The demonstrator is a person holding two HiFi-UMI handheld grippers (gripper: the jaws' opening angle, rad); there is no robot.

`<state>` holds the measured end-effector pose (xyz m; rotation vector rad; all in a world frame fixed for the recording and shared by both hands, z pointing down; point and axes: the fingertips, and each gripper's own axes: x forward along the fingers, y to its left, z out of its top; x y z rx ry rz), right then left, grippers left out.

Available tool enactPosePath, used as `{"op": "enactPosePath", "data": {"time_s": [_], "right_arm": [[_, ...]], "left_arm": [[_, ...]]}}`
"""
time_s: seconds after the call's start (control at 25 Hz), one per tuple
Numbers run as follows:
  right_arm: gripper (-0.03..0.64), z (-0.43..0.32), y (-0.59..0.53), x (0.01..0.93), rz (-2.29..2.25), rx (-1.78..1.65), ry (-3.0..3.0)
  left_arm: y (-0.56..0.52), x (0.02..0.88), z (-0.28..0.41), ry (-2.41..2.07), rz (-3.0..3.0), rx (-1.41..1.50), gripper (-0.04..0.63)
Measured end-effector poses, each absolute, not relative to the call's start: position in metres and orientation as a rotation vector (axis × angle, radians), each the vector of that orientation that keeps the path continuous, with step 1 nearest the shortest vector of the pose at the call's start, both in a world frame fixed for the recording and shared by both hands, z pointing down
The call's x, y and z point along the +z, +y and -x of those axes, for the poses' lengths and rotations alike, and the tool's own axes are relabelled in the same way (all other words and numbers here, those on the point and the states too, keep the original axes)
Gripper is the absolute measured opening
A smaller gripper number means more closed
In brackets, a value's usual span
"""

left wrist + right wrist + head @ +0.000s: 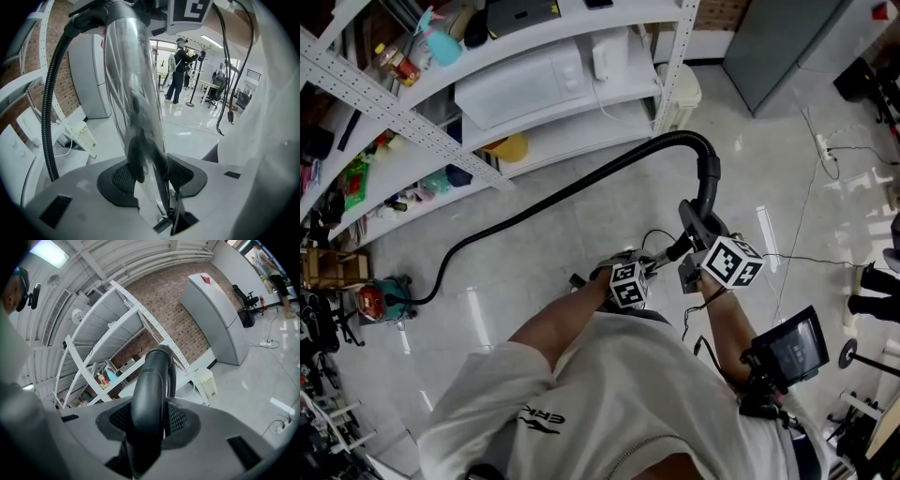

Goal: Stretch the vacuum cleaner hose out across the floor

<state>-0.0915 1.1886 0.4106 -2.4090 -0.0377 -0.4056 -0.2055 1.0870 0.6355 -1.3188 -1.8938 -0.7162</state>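
Note:
The black vacuum hose [572, 187] runs from the small red and teal vacuum cleaner [380, 300] at the left, along the floor, and arcs up to a black handle bend [705, 169]. My right gripper [701, 234] is shut on that black handle [150, 380], whose pads press both its sides. My left gripper [661, 258] is shut on the shiny metal wand tube [133, 93], which stands between its pads. In the left gripper view the ribbed hose [49, 117] hangs at the left.
White metal shelving [534, 84] with boxes and bottles lines the far side. A white bin [680, 94] and a grey cabinet [787, 47] stand beyond it. A power strip [825, 148] with a cable lies on the glossy floor at right. A person [179, 70] stands far off.

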Motion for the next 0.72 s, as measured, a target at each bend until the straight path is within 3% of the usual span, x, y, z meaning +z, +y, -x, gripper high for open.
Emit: {"op": "enactPosePath", "data": {"time_s": [0.72], "right_arm": [[0.140, 0.082, 1.261, 0.399, 2.408, -0.343, -0.329]], "left_arm": [[1.145, 0.625, 0.189, -2.044, 1.116, -0.601, 0.158]]}}
